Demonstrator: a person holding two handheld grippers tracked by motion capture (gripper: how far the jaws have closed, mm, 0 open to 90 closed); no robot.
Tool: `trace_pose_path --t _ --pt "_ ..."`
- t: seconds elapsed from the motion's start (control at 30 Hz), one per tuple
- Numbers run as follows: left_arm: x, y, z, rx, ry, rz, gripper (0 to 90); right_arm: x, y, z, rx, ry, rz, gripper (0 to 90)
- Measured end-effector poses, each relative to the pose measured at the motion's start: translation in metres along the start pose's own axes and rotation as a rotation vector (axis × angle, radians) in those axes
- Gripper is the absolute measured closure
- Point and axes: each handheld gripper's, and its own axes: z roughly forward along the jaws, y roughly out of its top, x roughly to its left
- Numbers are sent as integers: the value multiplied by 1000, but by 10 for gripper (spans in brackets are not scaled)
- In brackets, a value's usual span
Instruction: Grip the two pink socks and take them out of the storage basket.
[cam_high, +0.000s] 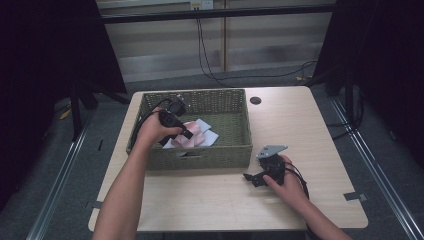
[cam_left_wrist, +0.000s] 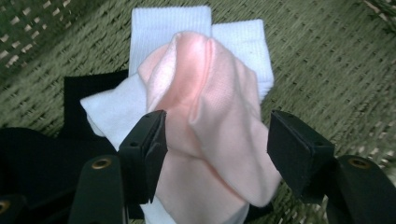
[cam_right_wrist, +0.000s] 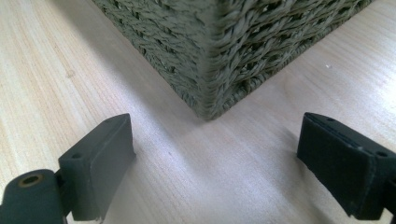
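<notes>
One pink sock (cam_left_wrist: 210, 121) between left tool (cam_left_wrist: 217, 140) jaws

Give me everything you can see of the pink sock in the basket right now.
The pink sock is pale, soft knit fabric, crumpled and folded into a raised ridge. It lies inside the green woven basket, on top of white socks, with dark fabric at one side. The left hand-held gripper is open, its jaws straddling the sock; one jaw is against it, the other stands apart.

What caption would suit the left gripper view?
Open left gripper over a pale pink sock atop white socks in a green woven basket.
</notes>
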Motion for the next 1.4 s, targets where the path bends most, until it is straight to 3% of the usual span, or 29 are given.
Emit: trace_pose_path --t 0.13,0.27,0.3,0.33,0.37,0.43,0.47,0.63,0.7,0.73,0.87,1.07,1.13,1.23,1.4 --pt "2 -1 7 26 12 -9 397 0 0 0 2 1 3 101" --pt "4 -1 12 51 14 -16 497 0 0 0 2 0 2 101" --pt "4 -1 13 59 8 -19 607 0 0 0 1 1 2 101" --pt "3 0 12 66 15 -18 607 0 0 0 1 1 2 101" --pt "3 1 11 77 25 -22 714 0 0 0 2 1 2 101" --pt "2 3 8 80 32 -36 739 0 0 0 1 1 2 101" --pt "2 3 6 81 31 -24 739 0 0 0 1 1 2 101" --pt "2 2 -4 60 24 -45 727 0 0 0 2 0 2 101" --pt "3 1 -4 57 25 -43 650 0 0 0 2 -1 3 101" --pt "3 1 -2 44 14 -59 636 0 0 0 3 -2 2 101" --pt "1 4 0 30 10 -56 604 0 0 0 2 0 2 101" --pt "0 7 1 39 -14 -66 747 0 0 0 3 -1 2 101" --pt "-1 7 0 60 -20 -62 849 0 0 0 4 0 1 101" --pt "-2 9 -3 56 -45 -69 861 0 0 0 5 1 5 101" --pt "-4 14 -16 47 -45 -75 865 0 0 0 3 0 -1 101"
